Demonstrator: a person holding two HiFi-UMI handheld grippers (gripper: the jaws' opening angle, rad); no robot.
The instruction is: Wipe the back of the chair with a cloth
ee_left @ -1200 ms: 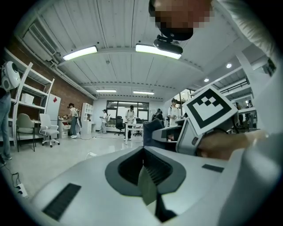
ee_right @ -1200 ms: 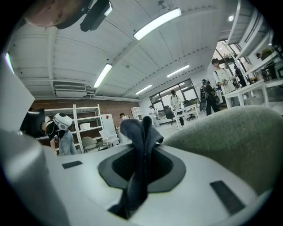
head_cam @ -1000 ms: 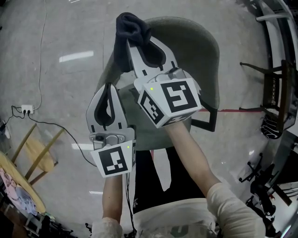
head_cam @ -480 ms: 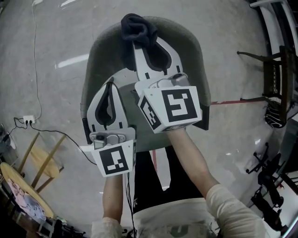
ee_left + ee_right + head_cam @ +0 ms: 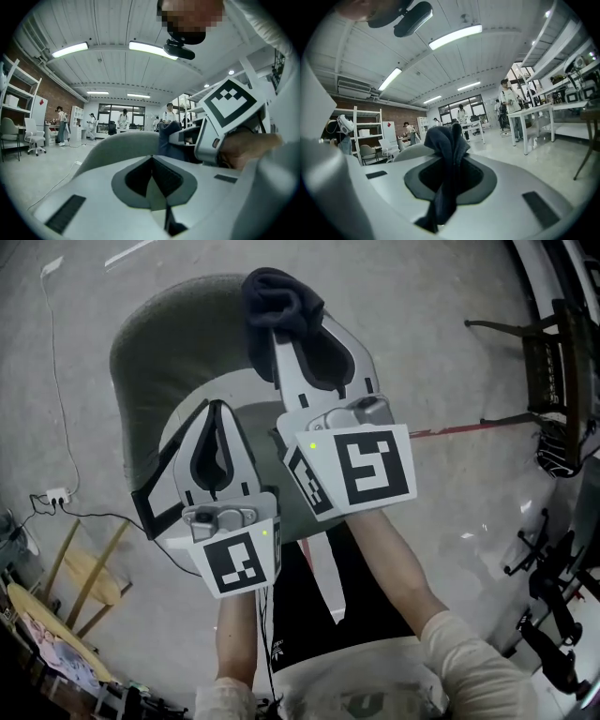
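A grey-green chair with a curved back (image 5: pixel 155 348) stands below me, at the upper left of the head view. My right gripper (image 5: pixel 281 329) is shut on a dark navy cloth (image 5: pixel 277 298), which bunches above the jaw tips at the right part of the chair's back rim. In the right gripper view the cloth (image 5: pixel 447 154) hangs down between the jaws, with the chair back (image 5: pixel 410 152) just behind. My left gripper (image 5: pixel 217 411) is shut and empty, lower and to the left over the seat. The left gripper view shows the chair back (image 5: pixel 117 145) and the cloth (image 5: pixel 168 136).
A wooden stool (image 5: pixel 80 568) and a power strip with its cable (image 5: pixel 56 495) lie at the lower left. A dark chair (image 5: pixel 553 362) and black equipment (image 5: pixel 553 587) stand at the right. A red tape line (image 5: pixel 469 427) crosses the floor. People (image 5: pixel 504 108) stand by distant tables.
The chair has shifted left under both grippers, so the cloth now sits at the right part of the back rim instead of the left. Both grippers stayed shut.
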